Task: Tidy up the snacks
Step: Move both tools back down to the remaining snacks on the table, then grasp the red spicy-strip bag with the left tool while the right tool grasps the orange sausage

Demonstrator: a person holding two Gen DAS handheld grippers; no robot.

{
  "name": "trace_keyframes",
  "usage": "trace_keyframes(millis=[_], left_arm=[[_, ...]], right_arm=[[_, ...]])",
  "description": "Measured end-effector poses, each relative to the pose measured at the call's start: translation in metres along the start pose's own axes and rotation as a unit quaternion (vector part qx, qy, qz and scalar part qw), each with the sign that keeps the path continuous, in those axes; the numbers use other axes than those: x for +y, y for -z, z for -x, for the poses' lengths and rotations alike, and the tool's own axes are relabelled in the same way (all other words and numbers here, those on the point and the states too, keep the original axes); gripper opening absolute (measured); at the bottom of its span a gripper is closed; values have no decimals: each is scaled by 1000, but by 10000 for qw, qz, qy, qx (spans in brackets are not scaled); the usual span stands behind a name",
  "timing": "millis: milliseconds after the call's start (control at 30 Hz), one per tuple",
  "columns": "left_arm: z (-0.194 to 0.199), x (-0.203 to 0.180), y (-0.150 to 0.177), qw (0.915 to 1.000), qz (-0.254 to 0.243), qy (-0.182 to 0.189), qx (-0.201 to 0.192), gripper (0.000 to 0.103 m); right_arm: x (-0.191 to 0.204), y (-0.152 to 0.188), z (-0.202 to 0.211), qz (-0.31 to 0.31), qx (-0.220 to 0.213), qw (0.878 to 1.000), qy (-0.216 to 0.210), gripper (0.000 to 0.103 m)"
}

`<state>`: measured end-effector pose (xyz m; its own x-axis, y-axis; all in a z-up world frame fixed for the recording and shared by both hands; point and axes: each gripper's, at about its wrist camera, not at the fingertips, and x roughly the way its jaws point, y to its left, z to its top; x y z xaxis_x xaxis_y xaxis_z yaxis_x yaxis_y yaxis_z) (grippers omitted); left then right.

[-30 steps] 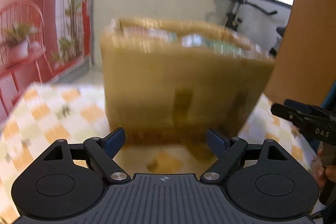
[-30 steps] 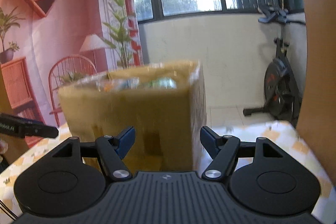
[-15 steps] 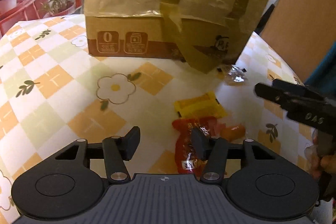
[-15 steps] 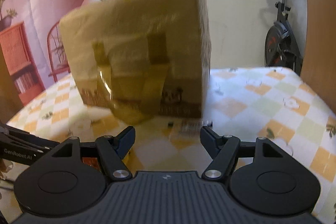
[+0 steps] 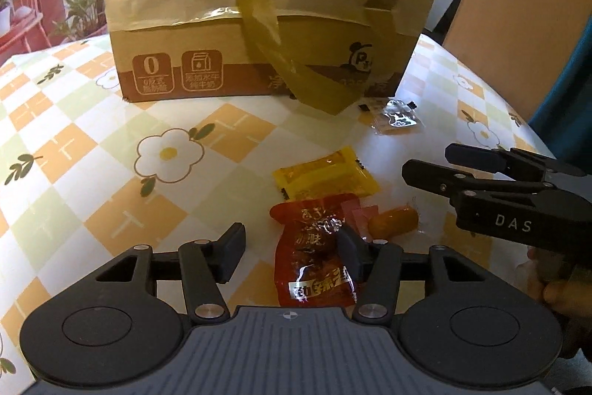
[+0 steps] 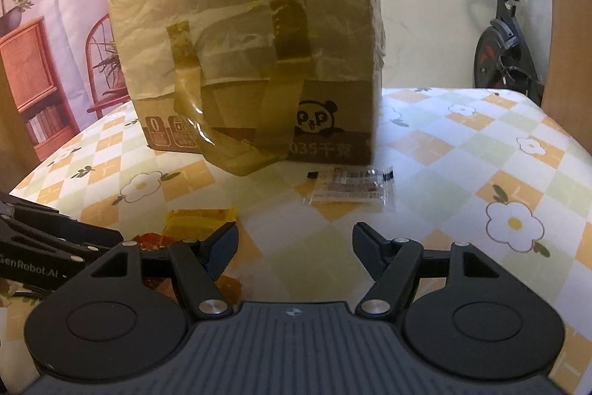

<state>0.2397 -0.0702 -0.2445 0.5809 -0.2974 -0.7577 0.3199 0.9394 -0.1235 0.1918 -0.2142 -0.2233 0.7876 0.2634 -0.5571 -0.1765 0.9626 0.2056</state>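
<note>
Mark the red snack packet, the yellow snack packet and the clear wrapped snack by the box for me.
red snack packet [image 5: 314,261]: left wrist view, middle of its front.
yellow snack packet [image 5: 325,177]: left wrist view, centre of wrapper.
clear wrapped snack [image 6: 349,187]: right wrist view, middle of wrapper.

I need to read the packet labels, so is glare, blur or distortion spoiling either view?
Left wrist view: sharp, with glare on the red packet and the box's tape. Right wrist view: softer, the clear packet print unreadable. Fisheye bends the table in both.
</note>
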Motion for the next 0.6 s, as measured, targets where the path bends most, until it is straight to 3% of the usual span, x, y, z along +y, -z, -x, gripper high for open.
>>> trace_keyframes(millis=[233,333,400,600], left_arm=[[-3,-21,7,9973,-645,-340,-81,62],[-3,-20,8,9974,-616,-342,-140,62],[-3,-20,8,9972,-630,-354,-210,42],[1,-15,6,9982,-474,-213,-311,31]], right_arm=[[-2,2,-2,-54,-10,10000,14,71],[-1,3,-2,-26,-29,10000,9,71],[-1,3,-1,-17,-32,10000,-4,71],[-3,3,-2,-113,-13,9999,-24,71]])
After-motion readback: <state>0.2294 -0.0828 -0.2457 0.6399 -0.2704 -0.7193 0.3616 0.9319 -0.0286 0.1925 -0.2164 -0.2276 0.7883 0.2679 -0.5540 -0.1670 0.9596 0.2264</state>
